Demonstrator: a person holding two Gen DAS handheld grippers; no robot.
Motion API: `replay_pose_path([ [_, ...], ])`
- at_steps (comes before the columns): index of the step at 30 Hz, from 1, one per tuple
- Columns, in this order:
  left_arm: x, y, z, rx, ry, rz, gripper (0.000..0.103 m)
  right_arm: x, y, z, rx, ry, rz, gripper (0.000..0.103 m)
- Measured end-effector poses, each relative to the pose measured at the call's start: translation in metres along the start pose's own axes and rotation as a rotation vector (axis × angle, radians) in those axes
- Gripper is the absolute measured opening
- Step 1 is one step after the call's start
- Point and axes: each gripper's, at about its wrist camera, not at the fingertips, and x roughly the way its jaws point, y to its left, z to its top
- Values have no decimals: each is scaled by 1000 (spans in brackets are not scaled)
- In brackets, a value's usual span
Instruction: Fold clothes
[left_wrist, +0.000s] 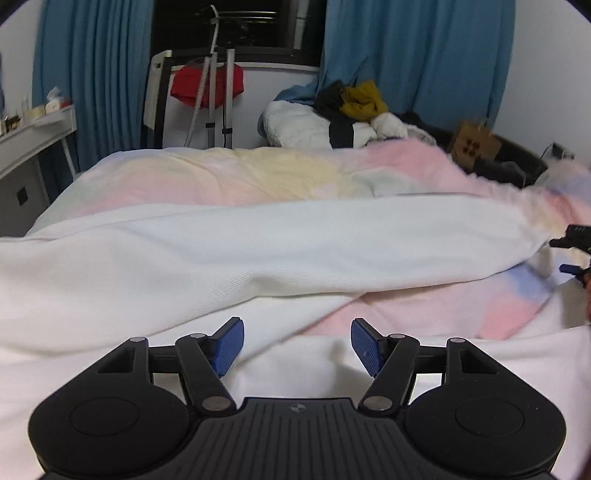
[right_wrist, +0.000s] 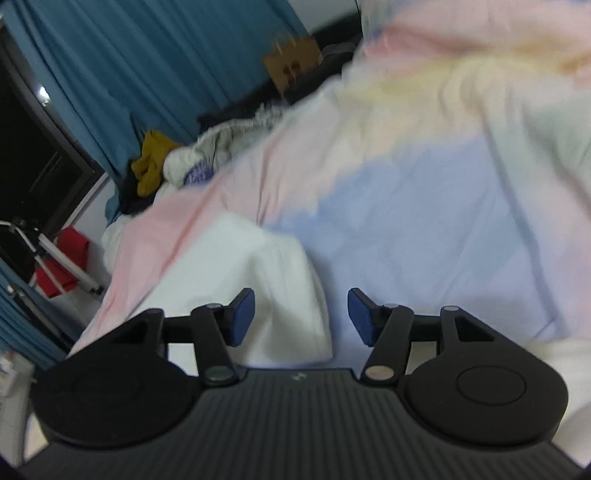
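Note:
A white knit garment lies spread across the bed on a pastel pink, yellow and blue blanket. My left gripper is open just above the garment's near part, holding nothing. My right gripper is open and empty, hovering over the garment's end where it meets the blanket. The right gripper's tips also show at the right edge of the left wrist view. The right wrist view is blurred.
A heap of clothes lies at the far side of the bed. A garment steamer stand with a red cloth is by the window. Blue curtains hang behind. A white desk is at left, a cardboard bag at right.

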Motion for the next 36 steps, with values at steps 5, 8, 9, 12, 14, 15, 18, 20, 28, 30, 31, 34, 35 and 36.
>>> replay_pose_path([
  [5,48,-7,-4,122,-25,17,66,16,8,-9,-44,47,26,59],
  [8,63,-21,-6,211,-33,-9,66,15,8,-16,-38,29,70,48],
  [9,67,-25,-8,230,-33,-16,66,14,11,-15,-44,15,83,41],
  [12,80,-33,-12,269,-30,-27,66,7,20,-8,-54,-61,115,20],
  [14,84,-33,-10,259,-37,-26,51,-4,26,0,-39,-130,152,11],
  [15,85,-31,-9,252,-38,-23,44,-9,30,4,-32,-163,171,11],
  [18,80,-26,-3,235,-53,-32,8,-22,45,16,-33,-235,220,11],
  [20,68,-18,3,204,-87,-47,3,-25,55,24,-51,-266,232,11],
  [28,-19,47,31,32,-232,-334,3,-11,62,42,-143,-304,135,11],
  [30,-25,50,23,54,-184,-393,3,3,50,35,-142,-212,51,11],
  [31,-25,48,17,75,-152,-409,3,7,44,31,-137,-174,20,11],
  [34,-17,37,-7,165,-40,-410,3,7,31,26,-123,-123,-12,11],
  [35,-13,34,-12,186,-14,-401,3,2,30,27,-118,-135,6,11],
  [36,-11,34,-14,190,-7,-399,3,-3,29,28,-114,-146,24,11],
])
